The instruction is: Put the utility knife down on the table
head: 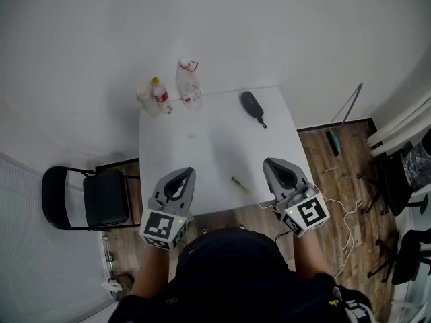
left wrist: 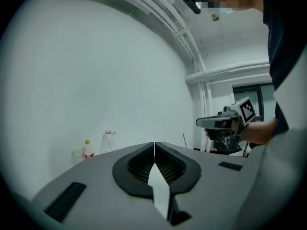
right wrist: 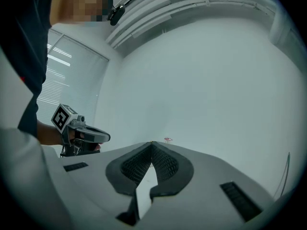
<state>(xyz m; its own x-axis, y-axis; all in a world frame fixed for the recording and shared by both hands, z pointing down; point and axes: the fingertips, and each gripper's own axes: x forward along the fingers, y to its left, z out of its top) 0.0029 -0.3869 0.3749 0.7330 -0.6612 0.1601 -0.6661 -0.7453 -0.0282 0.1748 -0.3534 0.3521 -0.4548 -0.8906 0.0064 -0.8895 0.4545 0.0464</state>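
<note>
Both grippers are held level over the near edge of the table [head: 202, 140], one at each near corner. That reads as a neutral parked pose, not a carry.

Left gripper [left wrist: 154, 144]: jaws are seen pressed together, nothing between them. Right gripper [right wrist: 151, 144]: same, closed on nothing.

A slim yellowish item, taken to be the utility knife [head: 240, 184], lies flat on the table near its front edge, just inside the right gripper and clear of it. The put-down is judged done (nothing is left in either gripper to release).

Hard to read:
- The knife is too small for blade state or orientation to be told.
- It is not caught in either gripper view. Both look across the table at the wall.
- The table's front edge is partly covered by the grippers and the person's head.
- The black object [head: 252, 106] at the table's far right can't be identified.
</note>
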